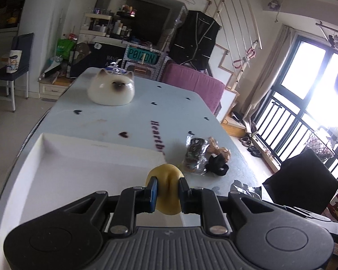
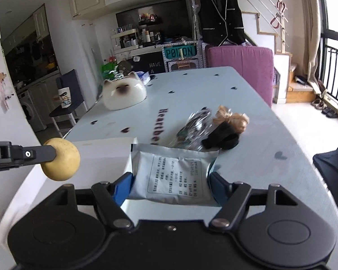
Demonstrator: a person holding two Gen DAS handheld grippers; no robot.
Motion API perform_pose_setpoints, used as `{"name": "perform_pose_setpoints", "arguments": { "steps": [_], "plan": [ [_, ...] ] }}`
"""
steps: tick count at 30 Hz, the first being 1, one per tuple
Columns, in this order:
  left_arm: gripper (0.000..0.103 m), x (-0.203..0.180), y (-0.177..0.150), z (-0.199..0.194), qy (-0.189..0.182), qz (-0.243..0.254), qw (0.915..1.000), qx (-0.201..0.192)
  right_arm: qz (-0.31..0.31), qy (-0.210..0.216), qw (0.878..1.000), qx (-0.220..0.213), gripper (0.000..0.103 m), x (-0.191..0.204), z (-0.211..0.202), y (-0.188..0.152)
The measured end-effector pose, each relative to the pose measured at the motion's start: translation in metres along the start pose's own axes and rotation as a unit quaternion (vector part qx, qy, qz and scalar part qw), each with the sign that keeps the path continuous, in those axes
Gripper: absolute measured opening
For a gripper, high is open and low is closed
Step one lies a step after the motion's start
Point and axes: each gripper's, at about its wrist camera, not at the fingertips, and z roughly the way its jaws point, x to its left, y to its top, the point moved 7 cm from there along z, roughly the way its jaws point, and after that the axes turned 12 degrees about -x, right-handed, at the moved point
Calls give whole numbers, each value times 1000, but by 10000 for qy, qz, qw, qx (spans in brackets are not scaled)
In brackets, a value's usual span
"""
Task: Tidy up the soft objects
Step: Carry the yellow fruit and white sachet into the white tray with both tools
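Note:
My left gripper is shut on a soft yellow ball, squeezing it above the near right corner of a white tray. In the right wrist view that ball hangs at the left over the white tray. My right gripper is shut on a silver-white labelled pouch, held above the table. A clear plastic packet, a black band and a tan furry toy lie just beyond; they also show in the left wrist view.
A white cat-face bowl stands at the table's far left. The pale blue table has heart prints. A purple chair stands behind it. A black chair is at the right edge.

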Motion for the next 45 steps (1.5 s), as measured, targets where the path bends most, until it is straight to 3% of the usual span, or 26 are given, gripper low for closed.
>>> {"name": "perform_pose_setpoints", "arguments": {
  "steps": [9, 21, 29, 31, 35, 45],
  "plan": [
    [20, 32, -8, -24, 88, -162, 9998, 26, 79, 333, 9986, 410, 75, 56, -25, -28],
    [20, 33, -27, -16, -421, -120, 9979, 485, -38, 888, 9889, 1188, 75, 136, -38, -81],
    [20, 32, -53, 9, -601, -194, 9934, 955, -181, 358, 9895, 1392, 81, 143, -27, -101],
    [20, 33, -59, 17, -607, -228, 9921, 1078, -285, 399, 9893, 1374, 85, 146, -25, -103],
    [21, 34, -64, 27, -654, -264, 9901, 1212, -414, 425, 9885, 1390, 83, 147, -25, -105],
    [21, 47, -74, 41, -639, -214, 9844, 1625, -215, 725, 9886, 1299, 86, 142, -39, -99]
  ]
}}
